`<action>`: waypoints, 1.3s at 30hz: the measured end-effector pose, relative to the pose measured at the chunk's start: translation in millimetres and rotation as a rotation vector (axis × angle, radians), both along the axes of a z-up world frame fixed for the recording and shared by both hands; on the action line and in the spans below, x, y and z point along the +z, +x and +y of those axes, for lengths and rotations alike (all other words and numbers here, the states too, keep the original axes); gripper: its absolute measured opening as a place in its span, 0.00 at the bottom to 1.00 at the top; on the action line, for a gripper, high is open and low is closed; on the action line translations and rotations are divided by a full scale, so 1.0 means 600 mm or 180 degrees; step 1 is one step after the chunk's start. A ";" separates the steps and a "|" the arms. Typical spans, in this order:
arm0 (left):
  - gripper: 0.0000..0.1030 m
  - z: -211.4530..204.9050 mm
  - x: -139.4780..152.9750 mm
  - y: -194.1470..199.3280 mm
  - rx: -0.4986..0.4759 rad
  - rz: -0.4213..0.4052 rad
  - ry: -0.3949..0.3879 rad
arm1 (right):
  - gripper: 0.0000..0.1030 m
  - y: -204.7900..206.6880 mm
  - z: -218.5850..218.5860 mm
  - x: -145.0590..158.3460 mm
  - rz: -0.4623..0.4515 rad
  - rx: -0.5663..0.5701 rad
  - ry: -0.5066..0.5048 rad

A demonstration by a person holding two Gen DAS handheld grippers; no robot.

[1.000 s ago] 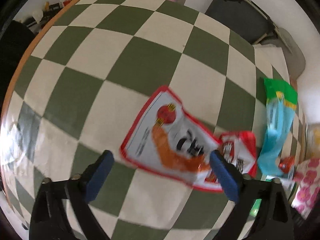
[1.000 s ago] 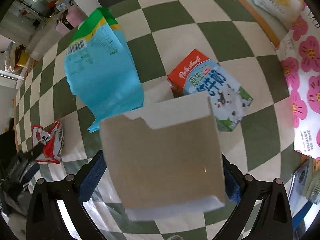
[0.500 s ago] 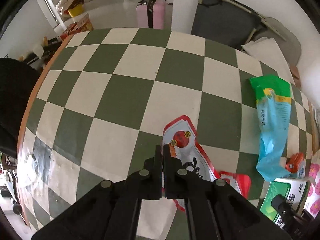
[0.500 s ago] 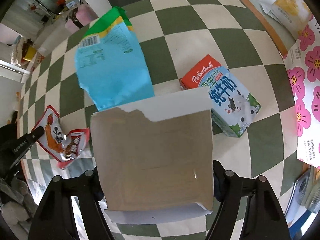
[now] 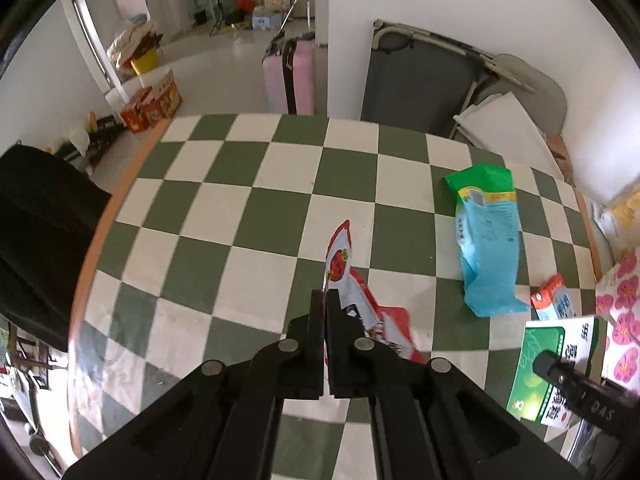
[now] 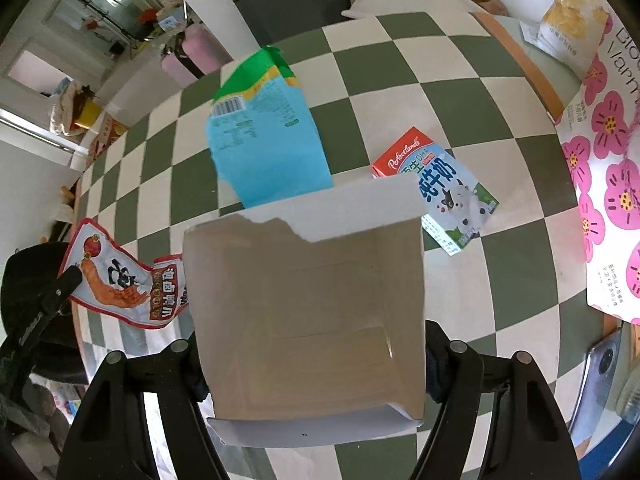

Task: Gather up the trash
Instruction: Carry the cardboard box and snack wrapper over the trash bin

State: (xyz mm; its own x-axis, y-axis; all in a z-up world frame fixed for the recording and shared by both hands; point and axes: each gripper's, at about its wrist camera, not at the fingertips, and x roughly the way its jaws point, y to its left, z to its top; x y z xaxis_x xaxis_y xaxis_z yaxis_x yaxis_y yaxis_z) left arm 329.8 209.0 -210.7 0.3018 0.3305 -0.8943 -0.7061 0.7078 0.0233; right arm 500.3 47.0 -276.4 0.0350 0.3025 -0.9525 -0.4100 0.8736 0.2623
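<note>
**On the checkered table: both grippers loaded**

On the green-and-white checkered table (image 5: 256,208) I see the left gripper (image 5: 325,304) pinched down tight on the red-edged snack wrapper (image 5: 340,264). Jaws nearly meet, wrapper edge caught between them. Its free end stands up ahead of the fingertips; the rest trails right toward the table.

From the right wrist cam, the right gripper (image 6: 308,360) is spread wide and clamped on both sides of an open cardboard box (image 6: 304,304). Box mouth faces the camera, torn top flap, brown inside. Fingertips are hidden behind the box walls.

In the left cam the same box shows at lower right with a green printed face.

Loose on the table: blue-and-green bag (image 6: 268,140) lying flat past the box, and a milk carton (image 6: 440,188) on its side just right of the bag. The two are close; I can't tell whether they touch.

Floral-print sheet (image 6: 608,200) covers the right table edge. Pink suitcase (image 5: 288,76) stands on the floor behind the table.
</note>
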 end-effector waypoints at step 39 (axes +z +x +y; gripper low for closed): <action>0.00 -0.291 0.043 -0.603 -0.0834 0.0005 -0.0154 | 0.74 -0.741 -0.313 0.096 -0.0082 -0.0211 0.0185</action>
State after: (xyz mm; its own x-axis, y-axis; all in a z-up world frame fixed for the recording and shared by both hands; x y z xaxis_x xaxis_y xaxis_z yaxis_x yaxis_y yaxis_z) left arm -32.0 34.1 -184.9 0.3701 0.1981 -0.9076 -0.4986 0.8667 -0.0141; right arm 55.5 -140.9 -219.0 0.0810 0.3533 -0.9320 -0.3589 0.8827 0.3034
